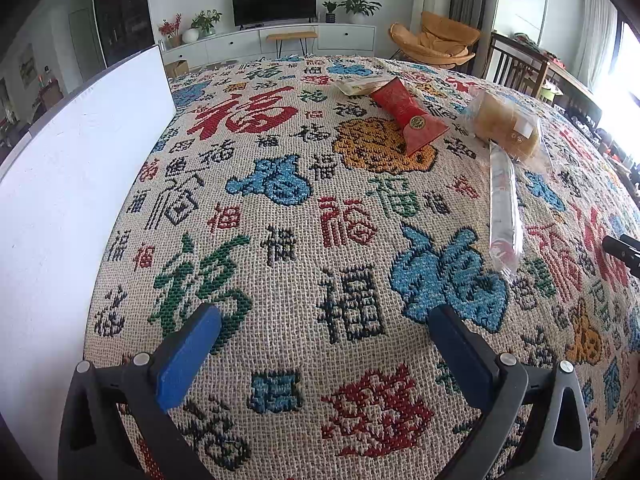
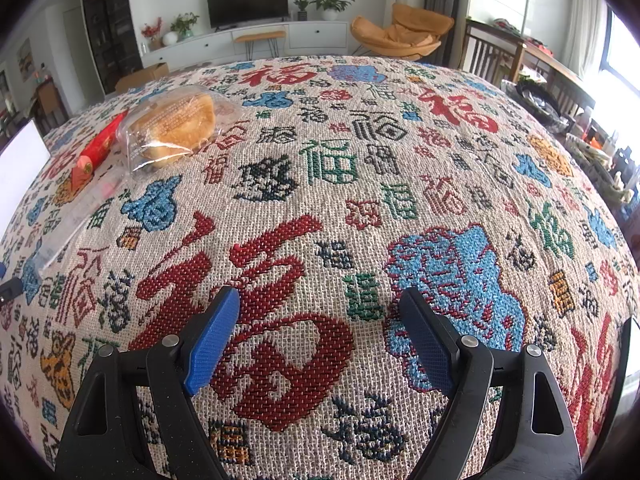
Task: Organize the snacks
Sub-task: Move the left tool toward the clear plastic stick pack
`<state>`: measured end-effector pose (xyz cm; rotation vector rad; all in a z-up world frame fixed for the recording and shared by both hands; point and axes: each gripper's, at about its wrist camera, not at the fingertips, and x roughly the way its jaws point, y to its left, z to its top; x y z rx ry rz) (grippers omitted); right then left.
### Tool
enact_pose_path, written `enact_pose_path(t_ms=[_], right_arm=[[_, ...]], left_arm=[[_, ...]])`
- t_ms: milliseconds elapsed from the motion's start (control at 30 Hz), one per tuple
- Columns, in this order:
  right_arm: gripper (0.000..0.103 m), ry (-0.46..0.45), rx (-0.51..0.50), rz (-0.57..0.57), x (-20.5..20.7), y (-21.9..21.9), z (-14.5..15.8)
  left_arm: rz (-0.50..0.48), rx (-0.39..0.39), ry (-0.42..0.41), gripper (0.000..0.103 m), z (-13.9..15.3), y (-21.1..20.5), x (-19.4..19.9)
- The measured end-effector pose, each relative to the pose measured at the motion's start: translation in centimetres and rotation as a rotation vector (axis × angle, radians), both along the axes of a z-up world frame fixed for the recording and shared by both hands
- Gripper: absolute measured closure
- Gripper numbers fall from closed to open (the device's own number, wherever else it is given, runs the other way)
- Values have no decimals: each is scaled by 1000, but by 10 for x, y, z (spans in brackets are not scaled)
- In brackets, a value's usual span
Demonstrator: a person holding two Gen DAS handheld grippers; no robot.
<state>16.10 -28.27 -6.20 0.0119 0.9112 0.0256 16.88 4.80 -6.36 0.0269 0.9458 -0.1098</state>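
Several snacks lie on a patterned woven cloth point(image 1: 288, 248). A red packet point(image 1: 408, 114) sits far ahead with a pale packet point(image 1: 356, 87) behind it. Right of it is a bun in a clear bag point(image 1: 506, 126), and a long clear wrapper point(image 1: 503, 208) runs toward me. My left gripper point(image 1: 324, 316) stands open over bare cloth, well short of them. In the right wrist view the bagged bun point(image 2: 174, 130), the red packet point(image 2: 98, 148) and the clear wrapper point(image 2: 76, 216) lie at the far left. My right gripper point(image 2: 318, 300) is open with nothing between its fingers.
A white box wall point(image 1: 80, 184) rises along the left side and shows again as a white box point(image 2: 20, 168). The right gripper's tip point(image 1: 622, 248) pokes in at the right edge. Beyond the table stand a TV cabinet point(image 1: 272, 40), an orange chair point(image 1: 436, 42) and wooden chairs point(image 1: 516, 64).
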Motion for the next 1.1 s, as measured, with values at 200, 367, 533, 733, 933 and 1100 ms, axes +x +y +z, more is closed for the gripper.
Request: enact_pose_path(t_ms=[200, 367, 533, 733, 933, 1100], right_arm=[[18, 0, 3, 0, 0, 0, 0], [18, 0, -1, 0, 0, 1, 1], [18, 0, -1, 0, 0, 1, 1], [18, 0, 0, 0, 0, 1, 1], [18, 0, 1, 0, 0, 1, 1], [18, 0, 0, 0, 0, 1, 1]], left_arm=[[-87, -36, 11, 0, 4, -3, -2], [-169, -191, -13, 1, 37, -24, 9], [-337, -31, -19, 1, 51, -100, 38], [-328, 32, 68, 73, 27, -136, 78], [-249, -108, 92, 85, 20, -103, 57], [-127, -84, 51, 85, 24, -49, 9]])
